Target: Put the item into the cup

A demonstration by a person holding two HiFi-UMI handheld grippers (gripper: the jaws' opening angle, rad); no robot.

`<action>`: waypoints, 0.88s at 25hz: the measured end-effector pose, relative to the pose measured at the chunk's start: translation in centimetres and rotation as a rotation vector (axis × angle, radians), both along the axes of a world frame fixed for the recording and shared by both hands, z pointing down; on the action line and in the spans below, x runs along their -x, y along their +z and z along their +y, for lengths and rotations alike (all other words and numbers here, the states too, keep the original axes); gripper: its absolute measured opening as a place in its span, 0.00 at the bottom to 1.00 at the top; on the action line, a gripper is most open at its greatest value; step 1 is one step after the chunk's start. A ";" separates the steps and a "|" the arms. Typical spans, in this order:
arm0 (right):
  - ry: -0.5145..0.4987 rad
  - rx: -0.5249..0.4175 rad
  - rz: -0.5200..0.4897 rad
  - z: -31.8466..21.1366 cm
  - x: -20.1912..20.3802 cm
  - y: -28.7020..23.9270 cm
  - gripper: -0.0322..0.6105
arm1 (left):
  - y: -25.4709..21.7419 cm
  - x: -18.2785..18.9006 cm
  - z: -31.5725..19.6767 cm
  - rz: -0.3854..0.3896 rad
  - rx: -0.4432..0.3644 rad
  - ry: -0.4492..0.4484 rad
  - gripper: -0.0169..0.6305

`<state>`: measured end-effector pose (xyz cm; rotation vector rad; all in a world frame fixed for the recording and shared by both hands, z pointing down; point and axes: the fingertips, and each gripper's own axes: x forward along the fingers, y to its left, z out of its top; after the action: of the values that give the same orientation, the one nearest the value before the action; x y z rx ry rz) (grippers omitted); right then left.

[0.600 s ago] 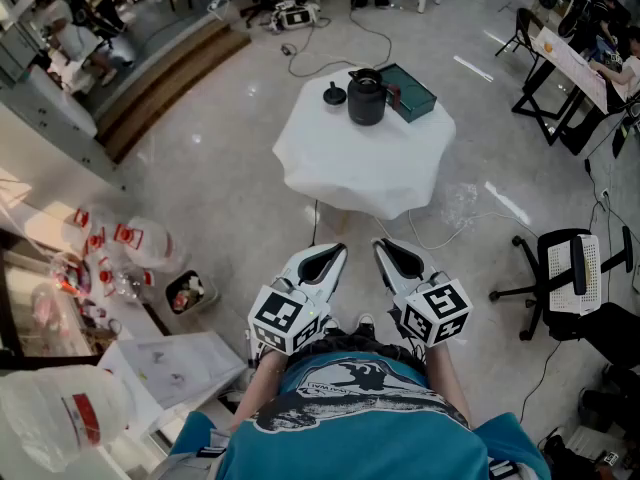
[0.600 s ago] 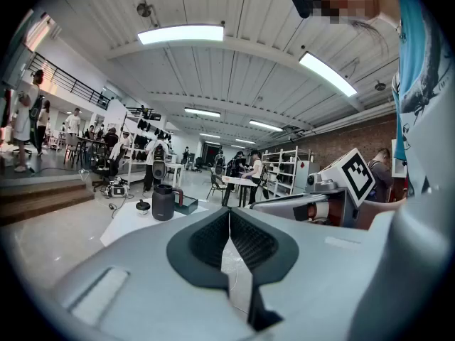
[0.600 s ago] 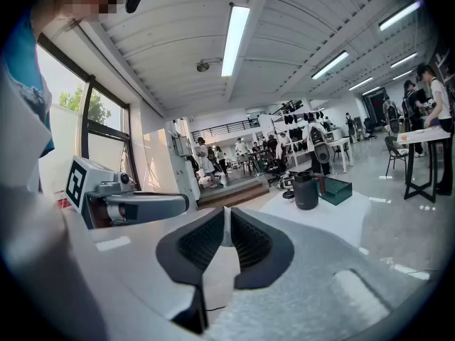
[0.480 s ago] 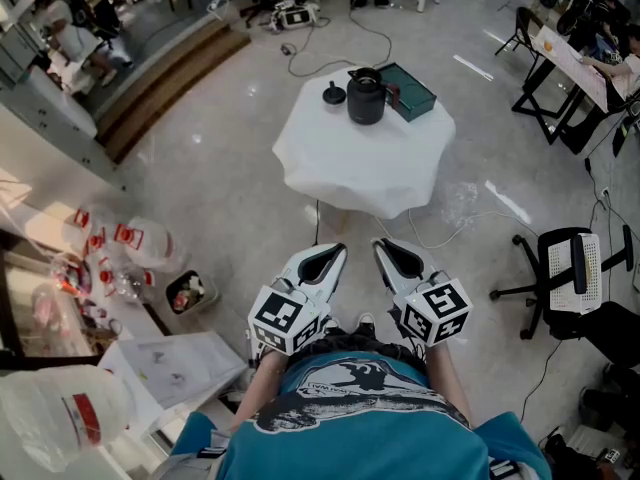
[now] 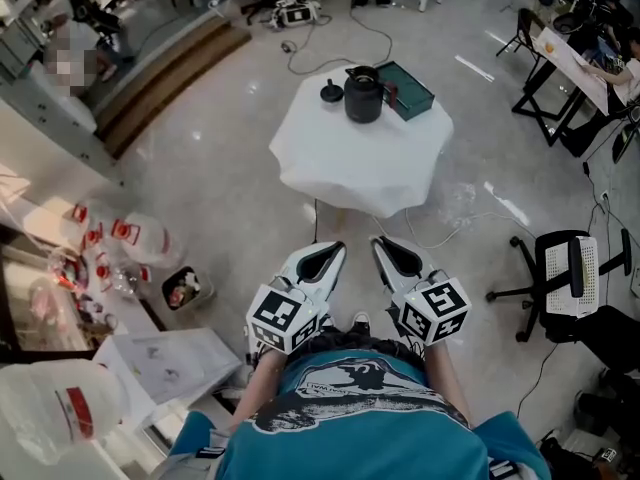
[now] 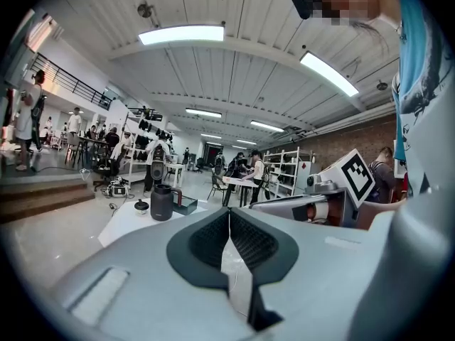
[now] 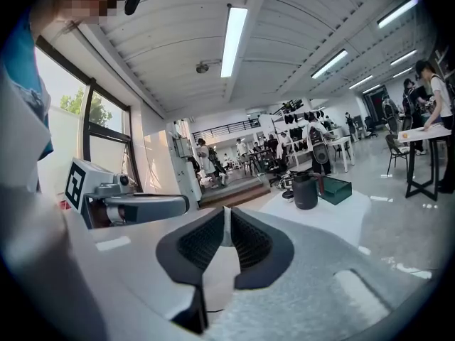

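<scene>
A dark cup [image 5: 363,97] stands at the far side of a white-draped table [image 5: 360,163], with its round lid [image 5: 332,92] to the left and a green tray [image 5: 406,90] to the right. The left gripper view shows the cup [image 6: 161,202] far ahead; the right gripper view shows the cup [image 7: 306,190] beside the tray [image 7: 335,189]. My left gripper [image 5: 328,254] and right gripper [image 5: 386,249] are held close to the person's body, well short of the table. Both are shut with nothing between the jaws.
An office chair [image 5: 570,273] stands at the right, folding desks [image 5: 560,58] at the far right. Plastic bags and a small bin [image 5: 180,290] crowd the left floor beside boxes [image 5: 165,358]. Cables [image 5: 370,28] run across the floor beyond the table.
The view has shifted slightly; the table sits a little higher and to the left in the frame. Both grippers stay shut and close to the body.
</scene>
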<state>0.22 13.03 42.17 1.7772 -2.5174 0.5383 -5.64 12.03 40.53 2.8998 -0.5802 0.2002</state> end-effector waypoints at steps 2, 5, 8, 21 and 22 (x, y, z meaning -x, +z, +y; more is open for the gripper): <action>-0.004 0.001 0.001 0.1 -0.3 0.1 0.10 | 0.0 -0.4 0.1 0.003 0.000 -0.001 0.05; -0.014 0.000 0.003 0.2 -0.9 0.2 0.10 | 0.0 -1.1 0.2 0.007 -0.004 -0.004 0.05; -0.028 0.001 0.004 0.4 -1.4 0.4 0.10 | -0.1 -1.8 0.3 0.011 -0.011 -0.011 0.05; -0.071 0.028 -0.014 1.1 -2.8 1.9 0.10 | 0.2 -2.9 0.8 0.003 -0.008 -0.053 0.05; -0.072 0.030 -0.016 1.0 -2.9 2.0 0.10 | 0.1 -3.0 0.8 0.004 -0.008 -0.051 0.05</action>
<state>3.08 14.02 44.21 1.6720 -2.5582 0.5864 -2.60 12.83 40.62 2.8889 -0.6542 0.1848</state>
